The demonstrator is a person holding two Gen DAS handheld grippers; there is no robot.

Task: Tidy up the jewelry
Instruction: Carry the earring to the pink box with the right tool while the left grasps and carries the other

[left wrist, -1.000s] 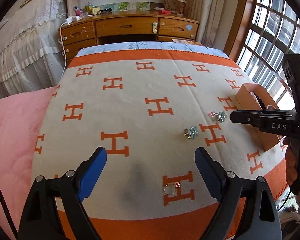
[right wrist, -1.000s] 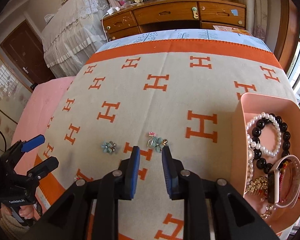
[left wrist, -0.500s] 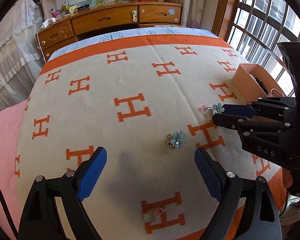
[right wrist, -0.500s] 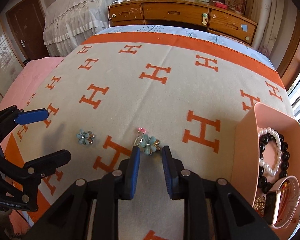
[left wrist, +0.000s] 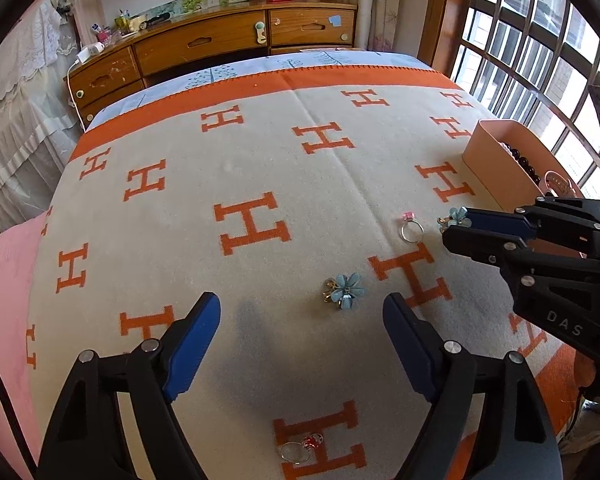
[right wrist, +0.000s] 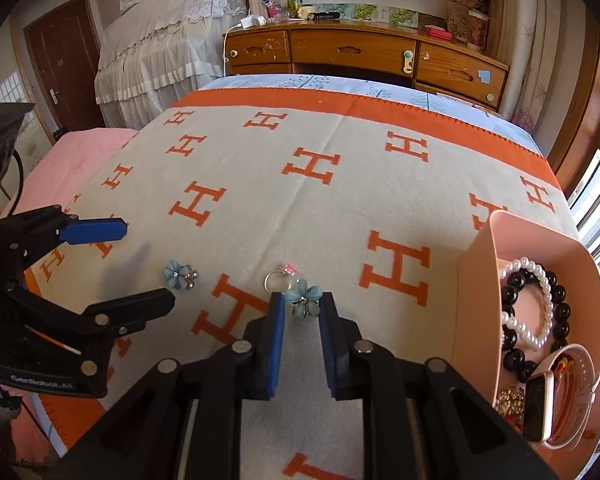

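Two blue flower earrings lie on the H-patterned blanket. One flower earring sits just ahead of my left gripper, nearer its right finger; the wide jaws are closing and touch nothing. My right gripper is closing, and its blue pads touch both sides of the other flower earring, which the left wrist view shows as a flower at that gripper's tips. A silver ring with a pink stone lies just beyond it. A clear ring with a red bit lies beneath my left gripper.
A pink box at the right blanket edge holds pearl and black bead bracelets, a watch and gold pieces. My left gripper is at the left in the right wrist view. A wooden dresser stands behind, windows to the right.
My left gripper has moved forward and right, bringing the near flower earring close to its fingers, which narrowed slightly. The right jaws narrowed around the other flower; the ring now lies apart from it.
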